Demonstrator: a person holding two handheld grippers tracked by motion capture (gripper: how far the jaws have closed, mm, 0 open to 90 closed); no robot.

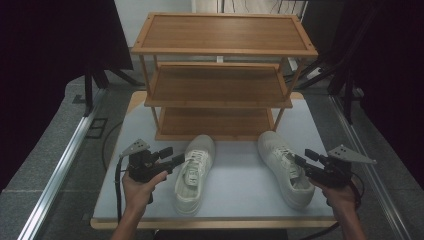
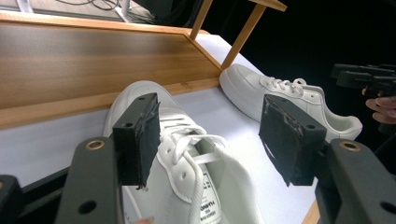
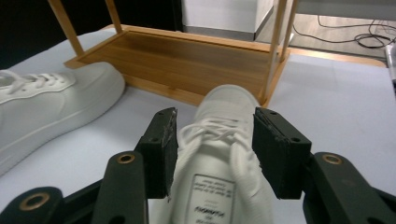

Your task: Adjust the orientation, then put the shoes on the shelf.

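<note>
Two white lace-up sneakers lie on the pale table, toes toward a wooden rack. The left sneaker (image 1: 192,175) has my left gripper (image 1: 174,155) at its left side. In the left gripper view that gripper (image 2: 215,140) stands wide open, and the sneaker's (image 2: 187,186) tongue and laces lie below the gap, clear of the pads. My right gripper (image 1: 302,157) hovers at the right sneaker's (image 1: 282,160) collar. In the right gripper view its jaws (image 3: 219,149) are open on either side of this sneaker's (image 3: 224,112) laces, and I see no pad pressing on it.
A three-shelf wooden rack (image 1: 220,50) stands at the table's far side, its bottom shelf (image 3: 187,60) bare just beyond the toes. The table (image 1: 240,185) has free surface between the sneakers. Dark curtains and stand legs flank the table.
</note>
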